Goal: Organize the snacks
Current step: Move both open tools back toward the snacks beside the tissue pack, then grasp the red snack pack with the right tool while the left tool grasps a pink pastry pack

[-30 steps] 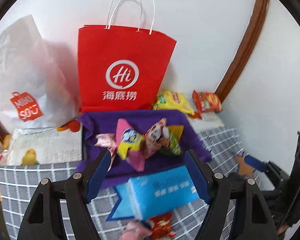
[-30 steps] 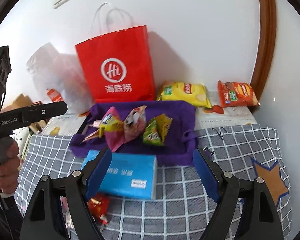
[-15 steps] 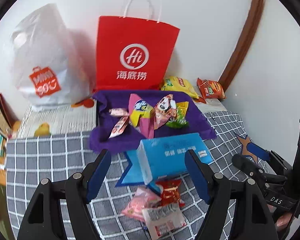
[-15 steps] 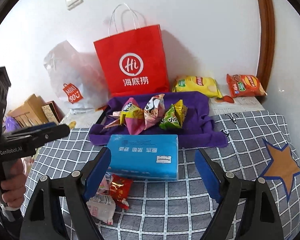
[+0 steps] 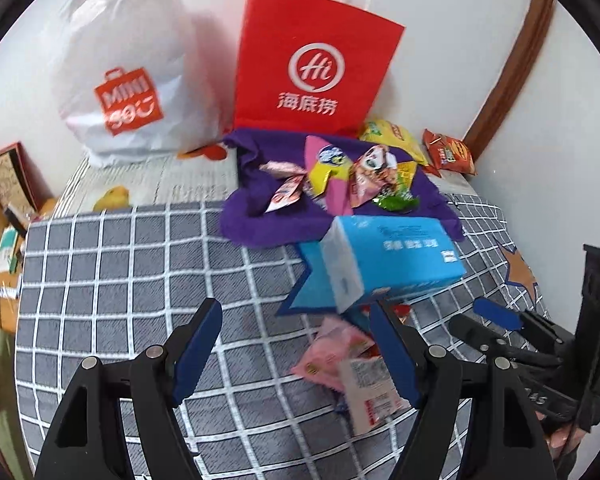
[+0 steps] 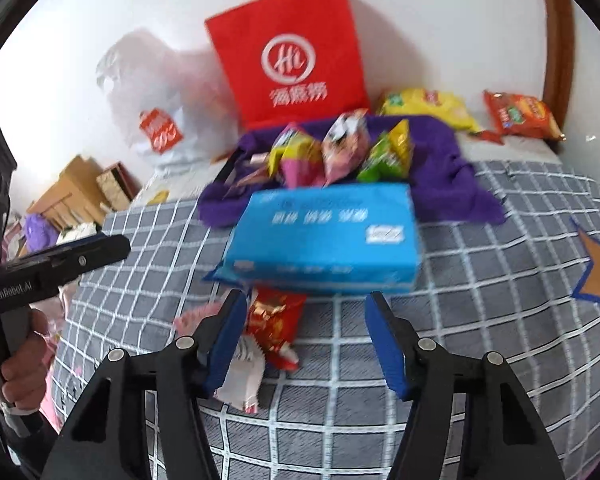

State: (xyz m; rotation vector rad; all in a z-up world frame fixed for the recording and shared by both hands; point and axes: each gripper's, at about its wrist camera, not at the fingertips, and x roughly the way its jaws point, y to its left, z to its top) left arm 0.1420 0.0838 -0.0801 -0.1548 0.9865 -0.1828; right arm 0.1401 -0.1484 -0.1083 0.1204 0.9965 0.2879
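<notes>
Closing right gripper [image 6: 306,340] — empty; left gripper [image 5: 296,344] open.

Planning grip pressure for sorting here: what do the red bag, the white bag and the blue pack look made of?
Red bag: matte paper by the look, with stiff flat sides, crisp edges and thin white cord handles.
White bag: thin plastic film, apparently; it is slightly see-through, crumpled and faintly shiny.
Blue pack: probably soft plastic wrap over tissues, with smooth printed faces and rounded corners. Blur leaves this open.
</notes>
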